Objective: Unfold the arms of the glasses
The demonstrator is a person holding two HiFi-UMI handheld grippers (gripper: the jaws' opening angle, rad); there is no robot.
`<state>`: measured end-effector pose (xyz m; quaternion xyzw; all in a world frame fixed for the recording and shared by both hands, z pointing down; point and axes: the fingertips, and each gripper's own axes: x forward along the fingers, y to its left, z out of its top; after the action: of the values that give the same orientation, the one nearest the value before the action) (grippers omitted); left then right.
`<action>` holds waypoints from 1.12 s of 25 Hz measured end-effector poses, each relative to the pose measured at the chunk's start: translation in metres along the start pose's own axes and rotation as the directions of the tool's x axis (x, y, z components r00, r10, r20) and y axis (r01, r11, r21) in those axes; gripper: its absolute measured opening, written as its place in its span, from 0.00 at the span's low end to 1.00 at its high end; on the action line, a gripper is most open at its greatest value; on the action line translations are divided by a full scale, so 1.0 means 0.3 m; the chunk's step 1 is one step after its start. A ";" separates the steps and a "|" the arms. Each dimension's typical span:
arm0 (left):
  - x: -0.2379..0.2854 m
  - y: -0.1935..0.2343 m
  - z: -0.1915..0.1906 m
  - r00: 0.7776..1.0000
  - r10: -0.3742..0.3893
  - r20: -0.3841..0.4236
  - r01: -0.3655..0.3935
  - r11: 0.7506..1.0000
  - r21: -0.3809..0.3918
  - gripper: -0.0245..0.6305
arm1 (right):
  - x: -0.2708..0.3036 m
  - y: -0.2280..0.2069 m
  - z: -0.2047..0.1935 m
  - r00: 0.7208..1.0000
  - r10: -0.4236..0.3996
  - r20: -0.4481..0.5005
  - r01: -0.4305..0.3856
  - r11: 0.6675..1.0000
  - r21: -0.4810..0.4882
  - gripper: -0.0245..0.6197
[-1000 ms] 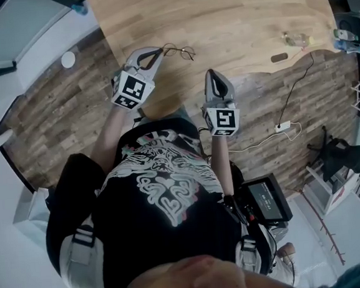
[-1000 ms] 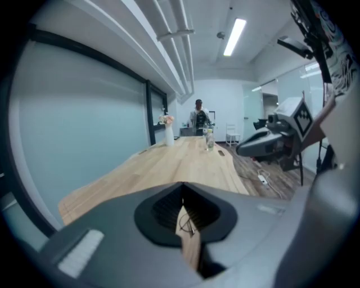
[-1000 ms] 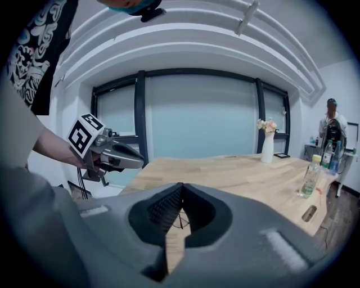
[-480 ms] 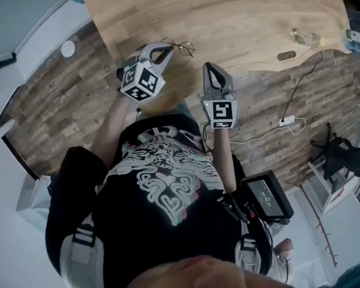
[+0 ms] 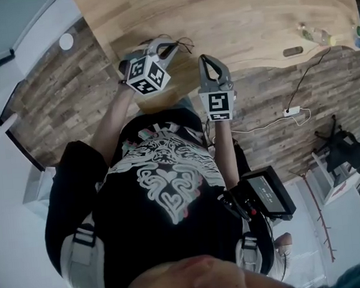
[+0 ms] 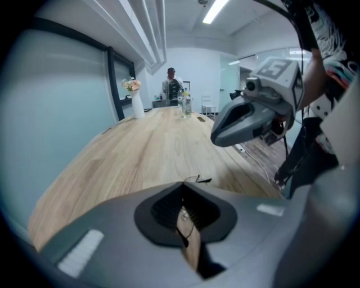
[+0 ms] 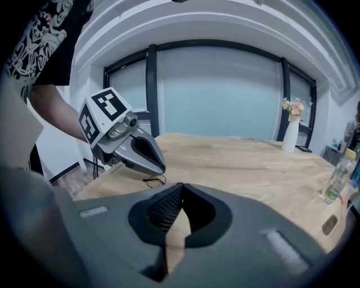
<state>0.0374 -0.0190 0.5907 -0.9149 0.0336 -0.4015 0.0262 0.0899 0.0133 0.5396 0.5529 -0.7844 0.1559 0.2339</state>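
The thin dark wire-framed glasses (image 5: 182,44) lie near the front edge of the wooden table (image 5: 249,9). My left gripper (image 5: 170,47) is shut on them. In the left gripper view a thin wire of the glasses (image 6: 198,180) pokes out past the closed jaw tips of the left gripper (image 6: 183,185). The right gripper view shows the glasses (image 7: 153,181) under the left gripper (image 7: 158,167). My right gripper (image 5: 206,61) hovers just right of them, shut and holding nothing; its own tips (image 7: 180,187) meet. It also shows in the left gripper view (image 6: 225,134).
A plastic bottle (image 5: 313,34) and a small dark object (image 5: 293,51) lie on the table's right part. A white vase with flowers (image 7: 291,134) stands far back. A cable with an adapter (image 5: 292,110) lies on the floor. A person (image 6: 170,84) stands beyond the table's far end.
The left gripper has rolled and shifted right with the glasses in its jaws. The right gripper has risen toward the table edge, closer to the glasses.
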 end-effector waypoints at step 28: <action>0.143 -0.040 -0.044 0.981 -0.143 -0.128 0.154 0.985 0.083 0.11 | 0.147 0.009 -0.082 0.991 0.117 -0.072 -0.115 0.993 0.032 0.04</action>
<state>0.0572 -0.0108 0.6322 -0.8866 -0.0520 -0.4582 0.0362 0.0798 -0.0084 0.5840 0.5033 -0.8039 0.2003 0.2456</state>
